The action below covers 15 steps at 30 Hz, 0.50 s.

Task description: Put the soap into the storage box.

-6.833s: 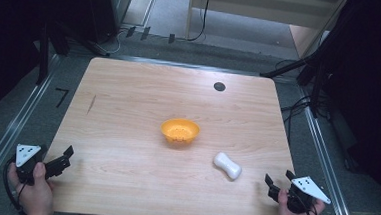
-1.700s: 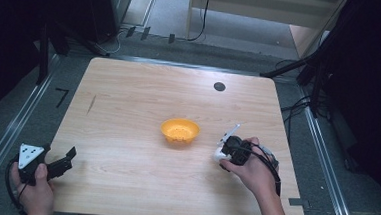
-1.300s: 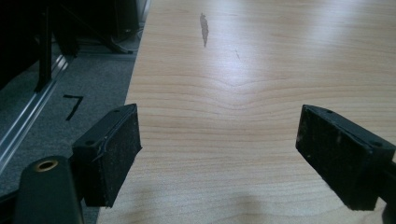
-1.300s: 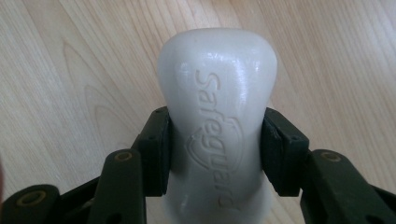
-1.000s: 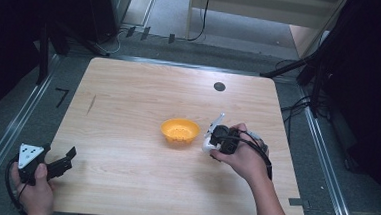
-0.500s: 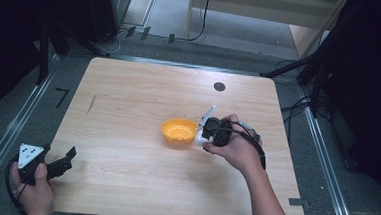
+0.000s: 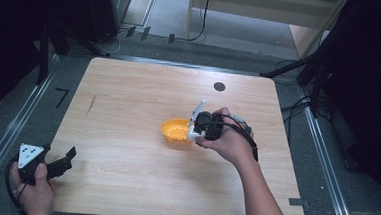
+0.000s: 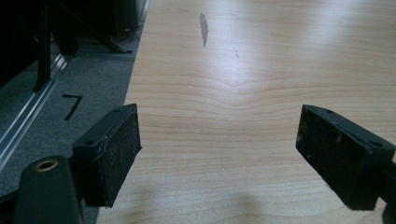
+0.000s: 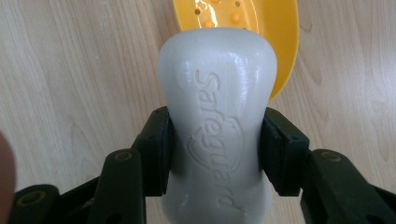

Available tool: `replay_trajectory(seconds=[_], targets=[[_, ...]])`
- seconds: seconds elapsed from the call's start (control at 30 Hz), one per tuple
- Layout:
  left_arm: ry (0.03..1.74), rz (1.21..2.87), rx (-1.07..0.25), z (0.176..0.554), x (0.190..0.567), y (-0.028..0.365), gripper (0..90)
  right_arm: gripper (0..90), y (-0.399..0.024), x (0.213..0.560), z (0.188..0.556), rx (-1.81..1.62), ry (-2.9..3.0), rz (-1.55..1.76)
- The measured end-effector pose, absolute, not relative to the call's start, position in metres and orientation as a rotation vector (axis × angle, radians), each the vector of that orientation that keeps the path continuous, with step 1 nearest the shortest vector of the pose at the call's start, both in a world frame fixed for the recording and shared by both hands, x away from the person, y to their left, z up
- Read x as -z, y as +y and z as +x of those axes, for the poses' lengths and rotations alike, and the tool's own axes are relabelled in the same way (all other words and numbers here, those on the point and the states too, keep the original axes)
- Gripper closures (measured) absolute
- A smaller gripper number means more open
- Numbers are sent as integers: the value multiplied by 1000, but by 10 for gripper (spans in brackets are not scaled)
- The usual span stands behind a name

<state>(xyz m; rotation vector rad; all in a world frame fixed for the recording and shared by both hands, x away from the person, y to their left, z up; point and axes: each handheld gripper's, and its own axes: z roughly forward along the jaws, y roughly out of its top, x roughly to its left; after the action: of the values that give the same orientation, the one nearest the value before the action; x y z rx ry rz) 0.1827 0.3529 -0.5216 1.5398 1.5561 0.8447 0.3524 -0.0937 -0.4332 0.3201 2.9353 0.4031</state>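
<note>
A white bar of soap [image 9: 217,121] with raised lettering is clamped at its waist by my right gripper [image 9: 215,149], which is shut on it. In the high view that gripper [image 7: 195,131] hangs at the right rim of the orange perforated soap dish [image 7: 175,130], and the soap [image 7: 192,135] shows as a white patch under the hand. The dish [image 9: 275,28] lies just beyond the soap's far end in the right gripper view. My left gripper [image 7: 64,159] rests at the table's front left corner, its jaws wide apart over bare wood [image 8: 219,154] with nothing between them.
The wooden table [image 7: 129,93] has a round black grommet [image 7: 219,86] near its far edge and a dark streak [image 7: 92,104] at the left. Metal rails and cables run along the floor on both sides.
My right gripper has carried the soap leftward and slightly up, from beside the dish to its right rim. The left gripper has stayed put.
</note>
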Motion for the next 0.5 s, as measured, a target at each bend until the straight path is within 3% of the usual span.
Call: replay_trajectory(seconds=[0.5], targets=[[1551,1536,-844,182,522,353,143,508,-73,431,362,-399,2947,261]])
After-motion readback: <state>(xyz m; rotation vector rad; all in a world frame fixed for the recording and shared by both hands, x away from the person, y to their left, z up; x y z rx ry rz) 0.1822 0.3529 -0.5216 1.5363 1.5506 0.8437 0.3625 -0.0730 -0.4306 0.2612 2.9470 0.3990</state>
